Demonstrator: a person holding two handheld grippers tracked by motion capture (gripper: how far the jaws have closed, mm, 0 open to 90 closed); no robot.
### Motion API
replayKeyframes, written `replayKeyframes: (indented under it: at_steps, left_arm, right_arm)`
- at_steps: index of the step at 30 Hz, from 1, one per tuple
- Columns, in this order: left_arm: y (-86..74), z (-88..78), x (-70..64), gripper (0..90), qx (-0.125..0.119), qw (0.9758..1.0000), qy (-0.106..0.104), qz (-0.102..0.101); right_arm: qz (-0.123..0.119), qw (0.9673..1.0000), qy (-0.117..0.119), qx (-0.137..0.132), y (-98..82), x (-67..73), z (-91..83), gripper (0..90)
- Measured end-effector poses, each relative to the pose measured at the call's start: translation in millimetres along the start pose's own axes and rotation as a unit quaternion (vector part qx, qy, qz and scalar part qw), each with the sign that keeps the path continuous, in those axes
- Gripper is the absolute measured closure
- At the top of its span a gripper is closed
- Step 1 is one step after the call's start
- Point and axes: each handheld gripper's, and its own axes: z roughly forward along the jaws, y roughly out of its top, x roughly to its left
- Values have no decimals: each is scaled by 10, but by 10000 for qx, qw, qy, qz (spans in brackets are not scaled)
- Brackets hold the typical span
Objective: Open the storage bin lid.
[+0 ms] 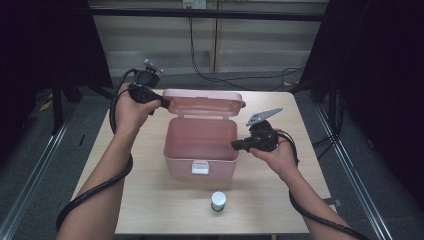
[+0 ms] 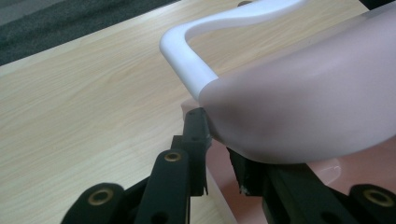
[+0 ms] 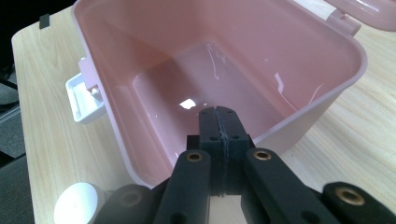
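A pink plastic box (image 1: 200,150) stands open in the middle of the table, its inside bare (image 3: 201,70). Its lid (image 1: 202,102) is tipped up at the back. My left gripper (image 1: 167,104) is at the lid's left corner, and in the left gripper view the jaws (image 2: 222,149) sit on either side of the lid's edge (image 2: 303,102), pressed on it. The lid's white handle (image 2: 187,56) curves away beyond them. My right gripper (image 1: 234,145) rests at the box's right rim, shut with nothing between its jaws (image 3: 219,119), its tip hanging over the inside.
A small white-capped bottle (image 1: 218,201) stands near the table's front edge, in front of the box, and appears again as a white cap (image 3: 77,205). A white latch (image 1: 200,167) hangs on the box's front wall. Bare wooden table (image 1: 140,170) lies to both sides.
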Motion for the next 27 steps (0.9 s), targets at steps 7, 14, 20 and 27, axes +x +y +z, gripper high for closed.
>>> replayKeyframes:
  at_steps: [7, 14, 20, 27]
  left_arm:
    - [48, 3, 4, 788, 105, 9998, 82, -166]
    - [119, 13, 5, 807, 168, 9993, 193, -290]
    - [184, 29, 14, 820, 254, 9986, 274, -362]
    - [231, 47, 36, 829, 265, 9980, 303, -480]
  right_arm:
    - [-67, 10000, 31, 12, -3, 7, 24, 900]
    - [-102, 9999, 76, -13, -13, -5, 37, 900]
    - [-122, 9998, 162, -34, -30, -8, 67, 900]
    - [-141, 9997, 218, -38, -38, -10, 75, 900]
